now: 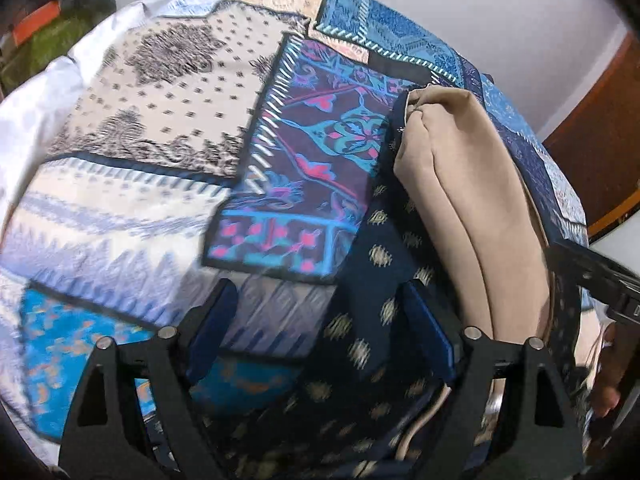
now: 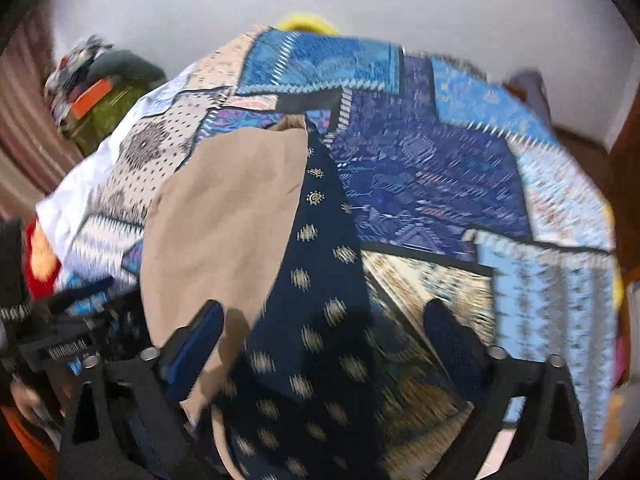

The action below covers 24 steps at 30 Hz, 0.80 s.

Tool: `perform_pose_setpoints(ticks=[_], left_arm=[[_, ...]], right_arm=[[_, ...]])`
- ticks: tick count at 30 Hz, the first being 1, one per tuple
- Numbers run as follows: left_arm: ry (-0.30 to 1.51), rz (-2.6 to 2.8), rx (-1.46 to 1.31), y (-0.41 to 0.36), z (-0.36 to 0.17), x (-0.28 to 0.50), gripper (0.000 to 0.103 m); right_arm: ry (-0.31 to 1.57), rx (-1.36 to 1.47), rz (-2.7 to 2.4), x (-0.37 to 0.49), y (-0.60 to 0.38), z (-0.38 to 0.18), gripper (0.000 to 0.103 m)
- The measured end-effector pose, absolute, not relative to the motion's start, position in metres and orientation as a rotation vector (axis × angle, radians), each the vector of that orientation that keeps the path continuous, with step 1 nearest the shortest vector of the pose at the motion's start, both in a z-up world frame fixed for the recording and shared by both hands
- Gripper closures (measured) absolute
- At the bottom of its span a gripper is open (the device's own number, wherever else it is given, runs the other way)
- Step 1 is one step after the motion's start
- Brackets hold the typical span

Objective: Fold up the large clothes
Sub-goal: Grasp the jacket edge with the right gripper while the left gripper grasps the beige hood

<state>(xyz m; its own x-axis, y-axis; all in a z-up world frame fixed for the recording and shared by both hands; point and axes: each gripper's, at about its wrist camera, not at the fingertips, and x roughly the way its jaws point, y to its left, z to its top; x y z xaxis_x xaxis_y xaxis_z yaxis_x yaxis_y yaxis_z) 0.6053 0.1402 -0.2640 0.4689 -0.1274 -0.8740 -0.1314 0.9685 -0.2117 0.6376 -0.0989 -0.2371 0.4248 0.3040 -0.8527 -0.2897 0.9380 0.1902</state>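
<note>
Garment first: from my left wrist camera, the navy patterned garment (image 1: 360,360) lies near me on the patchwork bedspread (image 1: 160,128), with its beige lining (image 1: 460,200) doubled into a long roll along the right side. My left gripper (image 1: 316,344) hovers over the cloth's left edge with its fingers spread wide; nothing is pinched between them. At the right edge I see part of the other gripper and a bit of the hand holding it. Judging by that roll, one lengthwise fold looks done, but the bundle is still loose and uneven.

From the right wrist camera, the same garment (image 2: 320,320) runs from near to far down the middle, beige lining (image 2: 224,220) to the left. My right gripper (image 2: 324,348) straddles it, fingers wide apart and holding nothing. I reckon squaring and a cross fold remain. The bedspread (image 2: 440,168) covers a bed; a plain white wall (image 2: 400,0) stands beyond, and a pile of clutter (image 2: 96,92) sits far left.
</note>
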Motion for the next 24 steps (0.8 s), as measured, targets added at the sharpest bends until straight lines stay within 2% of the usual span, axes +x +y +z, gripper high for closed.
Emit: perform_pose_setpoints(ticks=[2, 3, 4, 5, 6, 7, 8, 9, 10, 15, 20, 24], left_arm=[[1.066, 0.001, -0.261, 0.133, -0.263, 0.61, 0.018], [1.061, -0.007, -0.265, 0.129, -0.263, 0.613, 0.019], [1.057, -0.01, -0.267, 0.127, -0.263, 0.615, 0.027], [1.048, -0.027, -0.268, 0.122, -0.262, 0.617, 0.034], [1.045, -0.042, -0.263, 0.117, -0.262, 0.619, 0.048], [1.046, -0.066, -0.265, 0.113, -0.261, 0.619, 0.071], [1.056, -0.093, -0.272, 0.108, -0.261, 0.621, 0.08], [1.06, -0.092, -0.265, 0.104, -0.26, 0.621, 0.09], [1.066, -0.083, -0.235, 0.099, -0.257, 0.619, 0.095], [1.017, -0.117, -0.183, 0.096, -0.218, 0.588, 0.097], [0.973, -0.179, -0.126, 0.097, -0.171, 0.525, 0.097], [1.002, -0.223, -0.077, 0.09, -0.169, 0.464, 0.097]], right_arm=[[1.061, 0.03, 0.343, 0.647, -0.095, -0.241, 0.021], [1.04, 0.029, 0.331, 0.649, -0.091, -0.242, 0.029], [1.037, 0.025, 0.331, 0.651, -0.088, -0.243, 0.04], [1.035, 0.009, 0.327, 0.653, -0.084, -0.245, 0.047], [1.029, -0.018, 0.324, 0.655, -0.08, -0.246, 0.061], [1.021, -0.045, 0.319, 0.654, -0.075, -0.247, 0.07], [1.019, -0.055, 0.327, 0.654, -0.073, -0.247, 0.076], [1.018, -0.061, 0.349, 0.65, -0.069, -0.246, 0.088], [1.02, -0.06, 0.367, 0.648, -0.069, -0.244, 0.091], [0.974, -0.095, 0.447, 0.61, -0.072, -0.216, 0.093], [0.923, -0.073, 0.523, 0.559, -0.093, -0.175, 0.094], [0.918, -0.087, 0.608, 0.497, -0.105, -0.156, 0.094]])
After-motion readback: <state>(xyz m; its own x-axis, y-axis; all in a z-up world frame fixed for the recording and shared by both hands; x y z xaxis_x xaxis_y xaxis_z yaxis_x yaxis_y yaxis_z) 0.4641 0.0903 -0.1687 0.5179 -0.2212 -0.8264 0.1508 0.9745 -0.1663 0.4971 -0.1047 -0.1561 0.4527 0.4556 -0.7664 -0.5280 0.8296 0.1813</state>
